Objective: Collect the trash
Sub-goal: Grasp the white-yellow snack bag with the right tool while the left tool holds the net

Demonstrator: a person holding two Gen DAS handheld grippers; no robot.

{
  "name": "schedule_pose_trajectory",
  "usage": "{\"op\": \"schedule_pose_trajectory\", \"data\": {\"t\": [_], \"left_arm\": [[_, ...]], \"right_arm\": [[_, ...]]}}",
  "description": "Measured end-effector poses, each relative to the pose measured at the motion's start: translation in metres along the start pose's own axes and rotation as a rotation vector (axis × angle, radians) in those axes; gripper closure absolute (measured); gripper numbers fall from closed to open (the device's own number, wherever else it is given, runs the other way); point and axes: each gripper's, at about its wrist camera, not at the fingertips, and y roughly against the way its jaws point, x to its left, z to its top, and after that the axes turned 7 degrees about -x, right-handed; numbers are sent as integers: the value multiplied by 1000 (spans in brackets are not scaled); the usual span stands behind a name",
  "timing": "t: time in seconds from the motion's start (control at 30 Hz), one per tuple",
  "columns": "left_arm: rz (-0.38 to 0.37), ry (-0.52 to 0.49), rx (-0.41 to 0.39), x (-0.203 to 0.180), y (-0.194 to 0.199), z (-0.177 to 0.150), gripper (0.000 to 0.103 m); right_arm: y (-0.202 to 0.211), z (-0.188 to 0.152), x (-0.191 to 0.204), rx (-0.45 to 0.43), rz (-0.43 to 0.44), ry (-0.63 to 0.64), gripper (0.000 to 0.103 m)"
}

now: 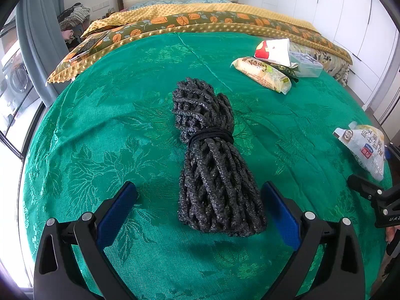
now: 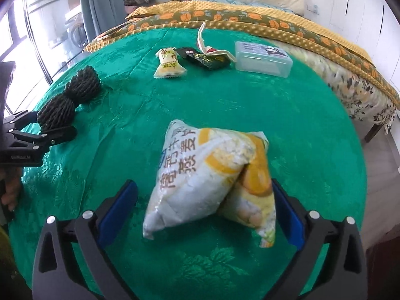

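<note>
A black foam net bundle (image 1: 212, 160), tied in the middle with a black band, lies on the green bedspread (image 1: 100, 125). My left gripper (image 1: 198, 195) is open, its blue pads on either side of the bundle's near end, not touching. A white and yellow snack bag (image 2: 207, 177) lies crumpled on the spread. My right gripper (image 2: 205, 192) is open around its near end; the right pad is close to the bag. The bag also shows in the left wrist view (image 1: 365, 147), and the bundle in the right wrist view (image 2: 70, 97).
Farther up the bed lie a yellow snack packet (image 2: 170, 63), a dark green wrapper (image 2: 205, 57), a red and white paper pouch (image 1: 272, 50) and a clear plastic box (image 2: 262, 58). A yellow quilt (image 1: 200, 12) lies beyond. The bed edge and floor (image 2: 390, 155) are at right.
</note>
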Motion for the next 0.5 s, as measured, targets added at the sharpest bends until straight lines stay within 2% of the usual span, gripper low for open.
{"op": "schedule_pose_trajectory", "data": {"t": [0.5], "left_arm": [[6, -2, 0, 0, 0, 0, 5]], "right_arm": [[1, -2, 0, -9, -9, -4, 5]]}}
